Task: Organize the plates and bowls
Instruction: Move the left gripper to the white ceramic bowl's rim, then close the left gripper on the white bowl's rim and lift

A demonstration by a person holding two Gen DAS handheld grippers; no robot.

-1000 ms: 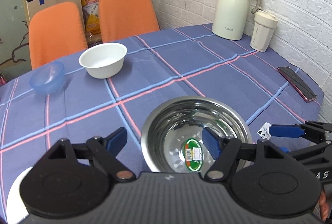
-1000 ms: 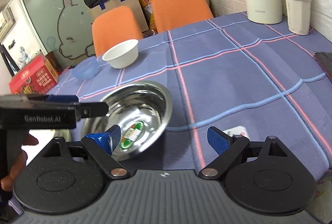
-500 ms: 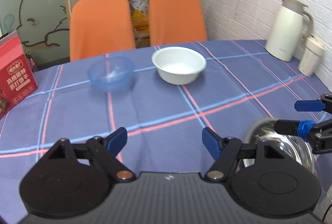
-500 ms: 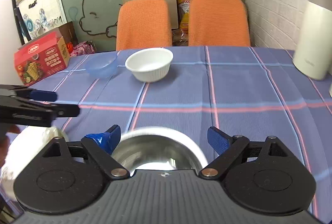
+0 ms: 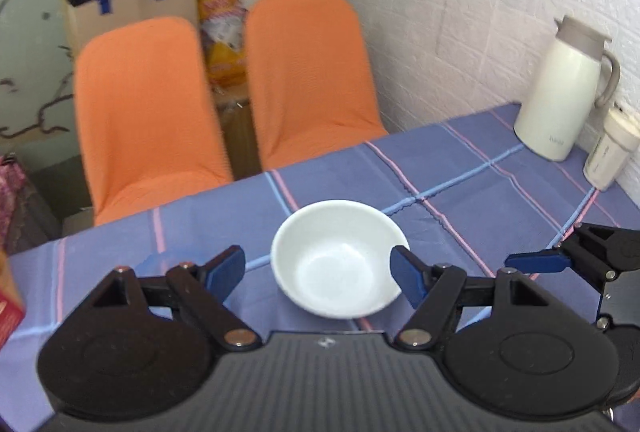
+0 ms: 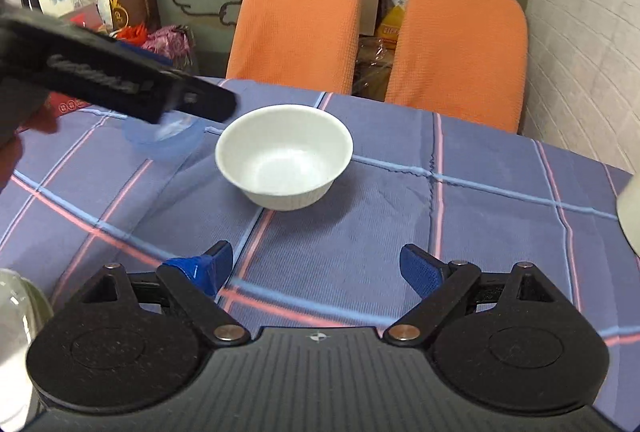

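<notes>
At the lower centre of the left view, the white bowl [image 5: 339, 259] sat on the worktop [image 5: 460, 168] between the spread fingers of the empty left tool [image 5: 318, 268]. The right tool [image 6: 316, 268], also spread and empty, hung short of it. A blue bowl [image 6: 162, 136] lay beside it. The white bowl looked stiff, smooth and probably breakable; its rim seemed the best hold.
</notes>
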